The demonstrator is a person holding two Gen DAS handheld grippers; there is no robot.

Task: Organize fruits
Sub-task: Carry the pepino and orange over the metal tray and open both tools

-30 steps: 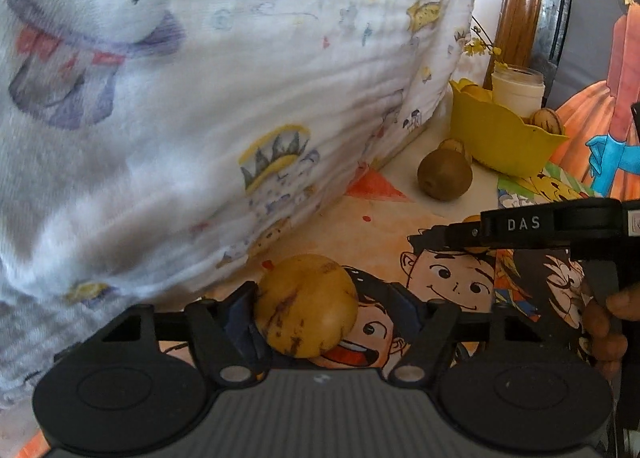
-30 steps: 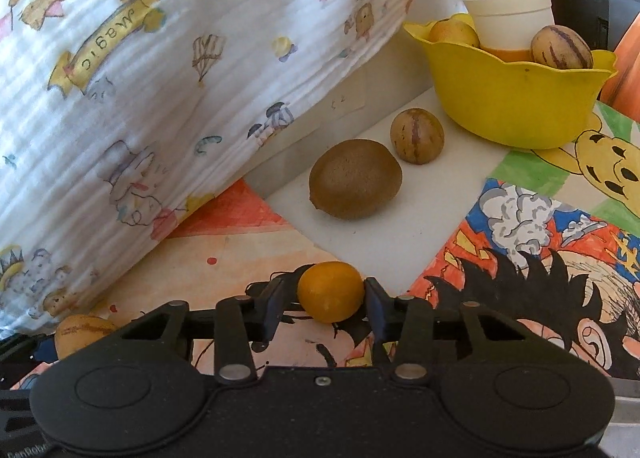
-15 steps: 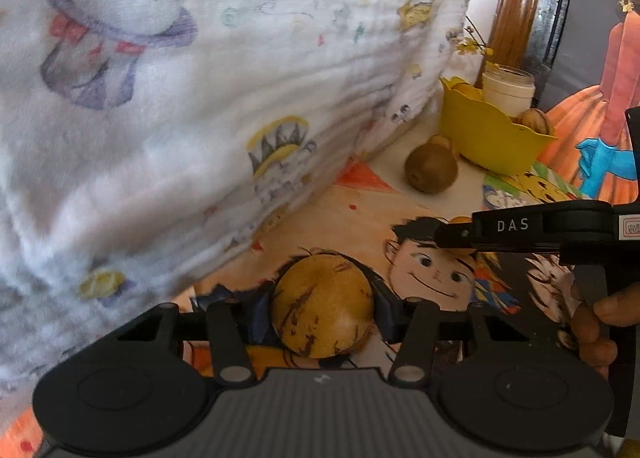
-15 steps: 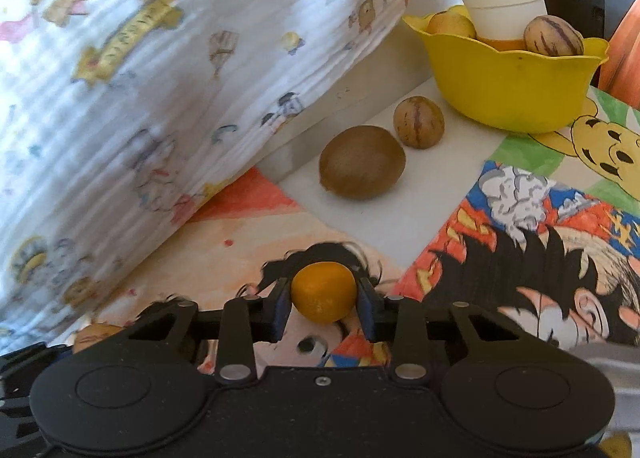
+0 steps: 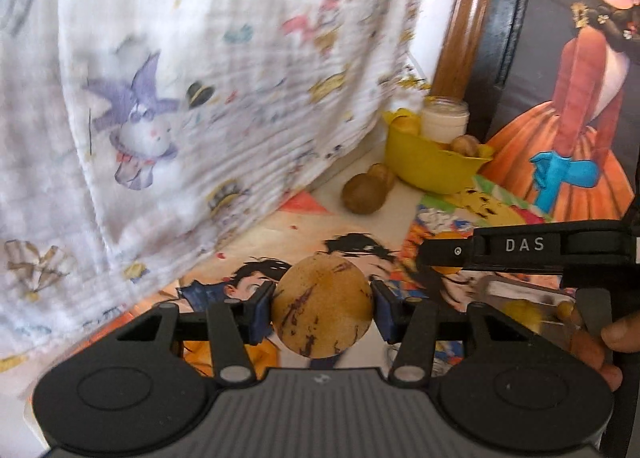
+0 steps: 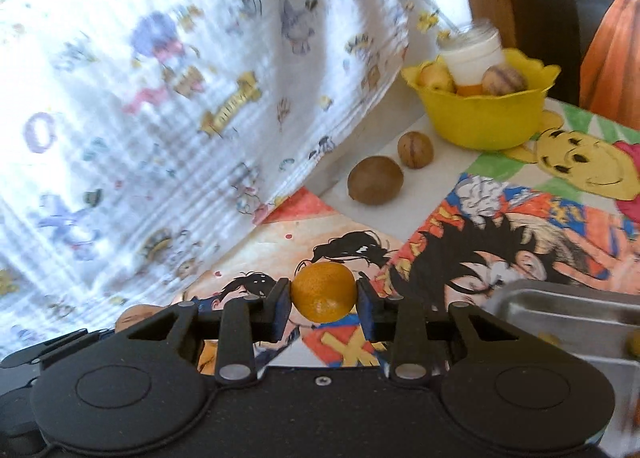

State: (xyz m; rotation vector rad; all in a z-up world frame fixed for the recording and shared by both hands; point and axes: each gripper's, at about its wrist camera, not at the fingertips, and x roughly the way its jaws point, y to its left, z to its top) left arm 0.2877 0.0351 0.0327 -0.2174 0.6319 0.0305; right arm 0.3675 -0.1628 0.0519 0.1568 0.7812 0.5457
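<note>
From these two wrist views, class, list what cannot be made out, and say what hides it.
- Metal tray, right wrist view: cut off by the frame edge, contents blurred.
- Yellow bowl: its wall and the white jar hide the fruit lower down.
- Printed cloth, both views: covers whatever is behind it.

Left claw (image 5: pixel 322 304), right claw (image 6: pixel 323 298): both clamped, loaded.

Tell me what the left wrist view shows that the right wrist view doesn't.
Only the left wrist view shows the left tongs shut on a yellow-brown streaked fruit, and the painted woman in an orange dress. Only the right shows the right tongs shut on a small orange fruit, the metal tray and the bear drawing. Both show the yellow bowl, kiwi and printed cloth.
</note>
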